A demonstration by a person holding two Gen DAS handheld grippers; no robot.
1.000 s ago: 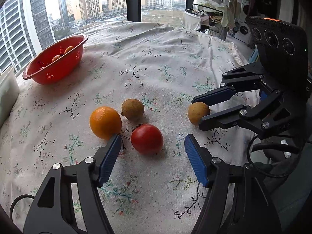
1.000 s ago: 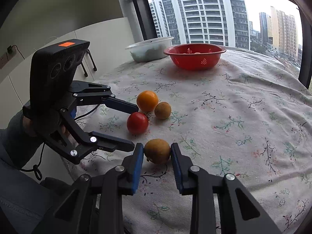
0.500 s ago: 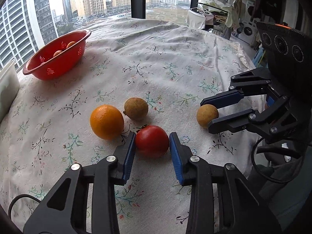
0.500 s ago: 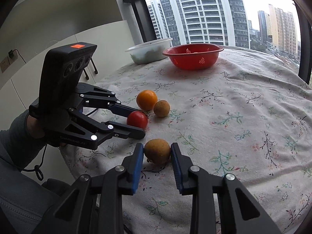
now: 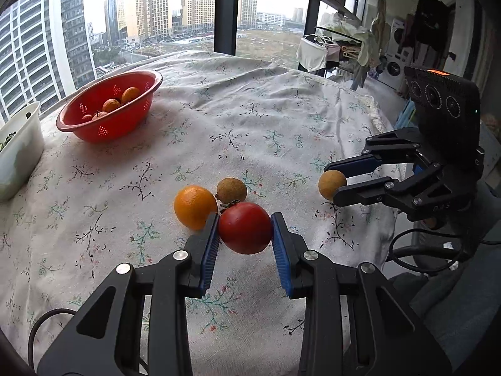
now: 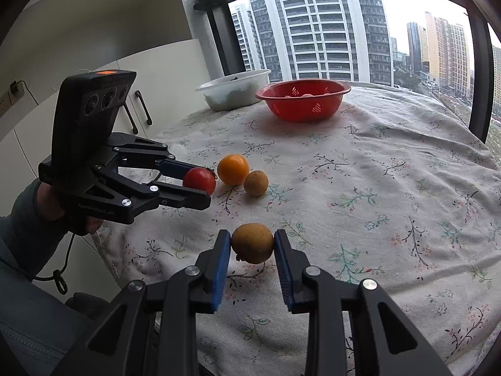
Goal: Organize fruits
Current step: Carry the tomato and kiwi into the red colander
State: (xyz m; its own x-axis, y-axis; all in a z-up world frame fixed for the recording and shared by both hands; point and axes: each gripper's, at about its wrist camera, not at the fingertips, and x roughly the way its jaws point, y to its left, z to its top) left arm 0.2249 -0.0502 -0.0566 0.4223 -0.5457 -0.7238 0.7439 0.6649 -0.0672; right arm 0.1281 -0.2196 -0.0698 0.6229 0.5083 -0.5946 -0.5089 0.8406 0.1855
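Left gripper clamps the round red tomato at lower centre — right gripper grips a brownish-yellow round fruit; red perforated plastic bowl upper left.

My left claw stood wide open a second ago, short of the tomato — now its blue pads have closed onto that tomato from both sides. The claw has also risen a little; in the right view the tomato hangs clear of the tablecloth.
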